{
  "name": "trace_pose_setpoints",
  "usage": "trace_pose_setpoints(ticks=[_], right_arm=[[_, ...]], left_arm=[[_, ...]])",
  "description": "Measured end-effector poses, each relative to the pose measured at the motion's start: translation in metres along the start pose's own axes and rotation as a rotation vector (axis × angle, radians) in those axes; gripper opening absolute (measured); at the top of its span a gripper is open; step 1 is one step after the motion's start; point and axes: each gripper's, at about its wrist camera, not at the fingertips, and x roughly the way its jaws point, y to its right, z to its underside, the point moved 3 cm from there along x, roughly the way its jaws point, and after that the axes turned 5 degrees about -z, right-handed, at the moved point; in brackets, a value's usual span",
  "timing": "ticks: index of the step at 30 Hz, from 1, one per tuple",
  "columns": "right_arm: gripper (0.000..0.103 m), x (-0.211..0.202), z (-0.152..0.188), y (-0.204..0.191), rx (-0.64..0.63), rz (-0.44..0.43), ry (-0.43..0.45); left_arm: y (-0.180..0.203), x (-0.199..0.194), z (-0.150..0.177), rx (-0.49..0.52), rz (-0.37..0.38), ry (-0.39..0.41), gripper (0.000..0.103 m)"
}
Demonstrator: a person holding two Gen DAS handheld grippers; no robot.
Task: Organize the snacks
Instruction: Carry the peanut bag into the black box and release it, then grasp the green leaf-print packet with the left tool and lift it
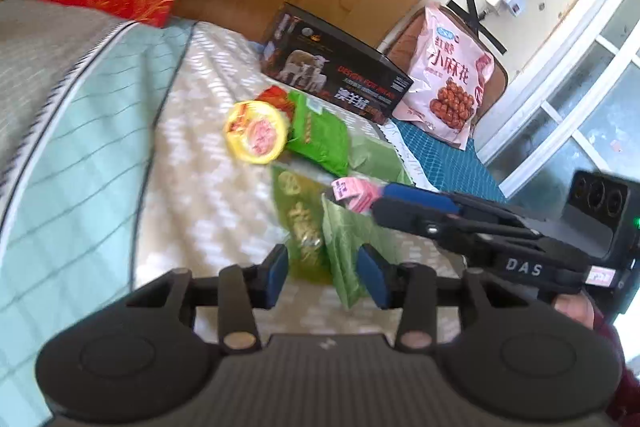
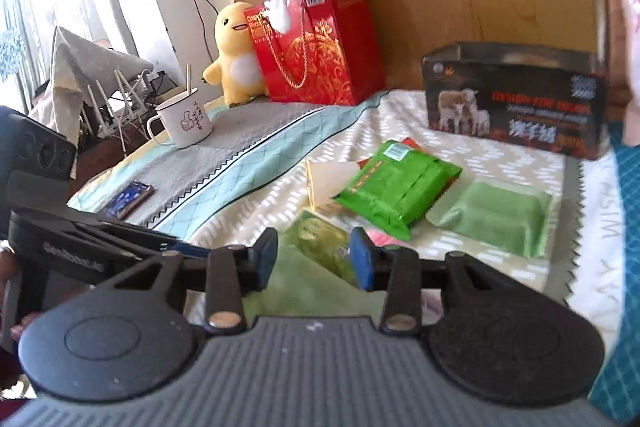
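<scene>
The black box [image 2: 516, 103], stiff and likely heaviest, stands at the back of the bed [image 1: 120, 131]; grip its edges. The bright green packet [image 2: 394, 187] mid-bed is soft, crinkly, slippery: pinch a sealed end. Both the left gripper [image 1: 326, 275] and right gripper [image 2: 314, 259] have fingers apart, empty.

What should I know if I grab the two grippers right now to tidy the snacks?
Left gripper: jaws apart over the green packets, holding nothing.
Right gripper: jaws apart, nothing visibly held; pink packet by its tip.
Loose on the bed: yellow tub, bright green pack, pale green pack. Black box and pink bag stand behind.
Done: nothing looks sorted yet.
Left: gather the loose snacks.
</scene>
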Motion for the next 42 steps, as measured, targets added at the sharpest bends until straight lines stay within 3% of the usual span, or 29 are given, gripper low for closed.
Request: trace_pose_setpoints(ticks=[7, 12, 15, 18, 21, 22, 27, 33, 37, 42], right_arm=[[0.048, -0.02, 0.013, 0.016, 0.117, 0.109, 0.096], [0.048, -0.028, 0.013, 0.023, 0.154, 0.142, 0.125], [0.049, -0.032, 0.015, 0.02, 0.142, 0.15, 0.133], [0.053, -0.042, 0.023, 0.009, 0.114, 0.14, 0.147], [0.076, -0.05, 0.036, -0.006, 0.068, 0.047, 0.109], [0.079, -0.048, 0.042, -0.011, 0.049, 0.032, 0.084], [0.08, -0.017, 0.06, -0.02, -0.028, 0.073, -0.029], [0.084, -0.001, 0.061, -0.032, -0.153, 0.122, -0.029], [0.084, -0.006, 0.06, -0.027, -0.131, 0.119, -0.019], [0.084, -0.005, 0.064, -0.034, -0.137, 0.18, -0.016]], left_arm=[[-0.015, -0.01, -0.017, -0.072, 0.019, 0.04, 0.041], [-0.003, -0.003, -0.056, -0.039, 0.002, 0.073, 0.041], [0.004, -0.003, -0.063, -0.033, 0.033, 0.094, 0.042], [0.004, -0.001, -0.049, -0.032, 0.078, 0.067, 0.044], [0.001, 0.002, -0.028, -0.029, 0.11, 0.01, 0.046], [0.002, 0.004, -0.02, -0.022, 0.117, -0.013, 0.046], [0.014, 0.01, 0.0, 0.047, 0.096, -0.051, 0.043], [0.012, 0.013, 0.007, 0.067, 0.086, -0.045, 0.047], [0.008, 0.011, 0.013, 0.059, 0.111, -0.012, 0.051], [0.009, 0.0, 0.014, 0.063, 0.094, 0.005, 0.049]])
